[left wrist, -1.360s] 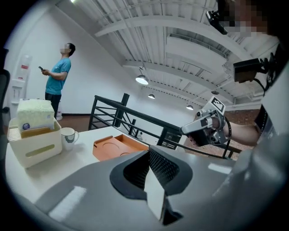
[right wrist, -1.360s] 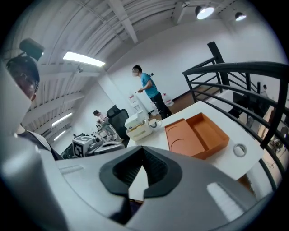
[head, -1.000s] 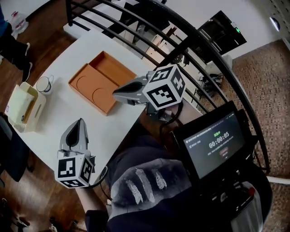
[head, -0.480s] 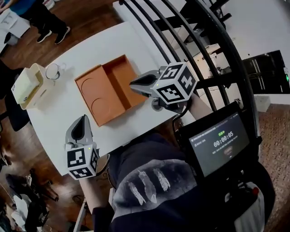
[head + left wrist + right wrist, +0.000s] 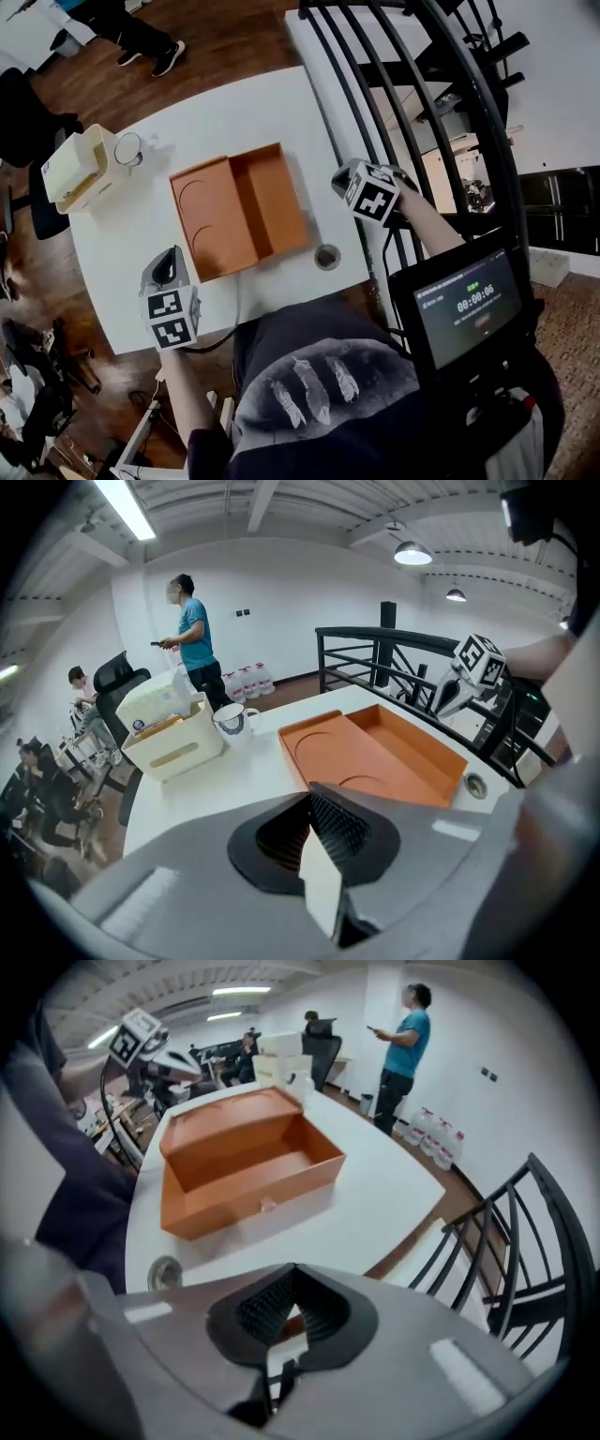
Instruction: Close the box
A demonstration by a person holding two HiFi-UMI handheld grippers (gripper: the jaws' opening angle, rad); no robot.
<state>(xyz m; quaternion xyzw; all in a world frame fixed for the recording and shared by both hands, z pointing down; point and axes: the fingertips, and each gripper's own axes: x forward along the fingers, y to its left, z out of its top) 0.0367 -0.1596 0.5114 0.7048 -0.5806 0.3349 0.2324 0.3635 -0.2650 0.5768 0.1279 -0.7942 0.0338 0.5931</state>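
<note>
The orange box (image 5: 242,210) lies open on the white table (image 5: 131,239), its lid (image 5: 208,223) folded out flat to the left of the empty tray (image 5: 274,195). My left gripper (image 5: 169,255) hovers at the table's front edge, just in front of the lid, jaws shut and empty. My right gripper (image 5: 339,178) is off the table's right edge beside the tray, also shut and empty. In the left gripper view the box (image 5: 375,757) is ahead and to the right of the gripper (image 5: 308,795). The right gripper view shows the tray (image 5: 246,1171) ahead of the gripper (image 5: 294,1290).
A cream tissue holder (image 5: 80,167) and a white mug (image 5: 129,148) stand at the table's far left. A round cable grommet (image 5: 326,256) sits near the front right corner. A black railing (image 5: 412,103) runs along the right side. A person (image 5: 192,639) stands beyond the table.
My right gripper has drawn back from over the box's right side to beyond the table's right edge. The left gripper keeps its place in front of the lid. The head view has turned.
</note>
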